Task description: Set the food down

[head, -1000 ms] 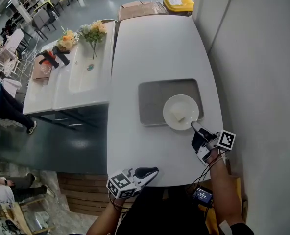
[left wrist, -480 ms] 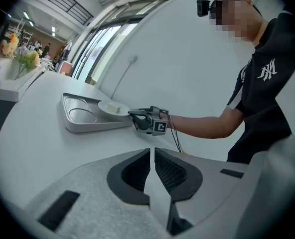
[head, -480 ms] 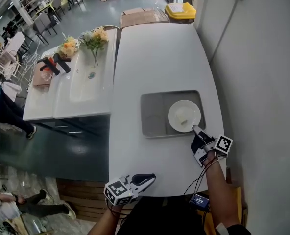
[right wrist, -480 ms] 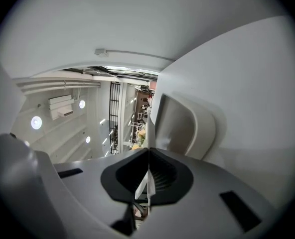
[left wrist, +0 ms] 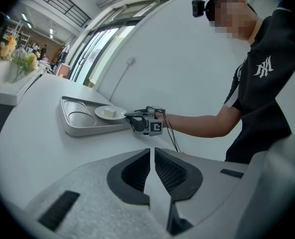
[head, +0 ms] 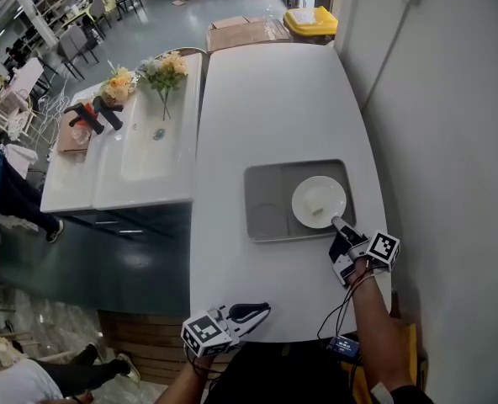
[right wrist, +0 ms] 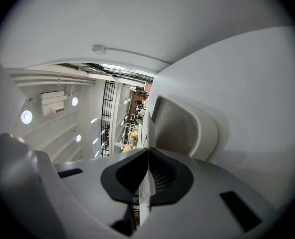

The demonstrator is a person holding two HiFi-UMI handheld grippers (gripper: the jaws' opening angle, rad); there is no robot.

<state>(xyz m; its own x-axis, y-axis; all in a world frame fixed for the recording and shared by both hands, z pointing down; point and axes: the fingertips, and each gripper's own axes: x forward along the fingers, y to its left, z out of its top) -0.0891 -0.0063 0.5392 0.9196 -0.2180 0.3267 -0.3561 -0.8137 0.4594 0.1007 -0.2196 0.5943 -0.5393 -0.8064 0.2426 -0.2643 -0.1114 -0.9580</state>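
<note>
A white plate (head: 319, 199) with a pale block of food (head: 315, 212) sits in the right half of a grey tray (head: 266, 213) on the white table (head: 257, 99). My right gripper (head: 336, 223) is shut on the plate's near rim. In the right gripper view the rim (right wrist: 148, 128) runs edge-on between the closed jaws (right wrist: 147, 156). My left gripper (head: 262, 310) hovers at the table's front edge, apart from the tray. Its jaws (left wrist: 152, 156) stand almost together with nothing in them. From the left gripper view I see the plate (left wrist: 105, 112), the tray (left wrist: 77, 127) and the right gripper (left wrist: 129, 116).
A wall runs close along the table's right side. To the left stands a second white table (head: 140, 154) with flower vases (head: 164, 67) and black tools (head: 93, 112). A yellow bin (head: 310, 23) and a cardboard box (head: 245, 32) stand beyond the far end.
The plate, which overhung the tray's near edge, has come forward and down into the tray with my right gripper still on its rim. The left gripper has barely shifted.
</note>
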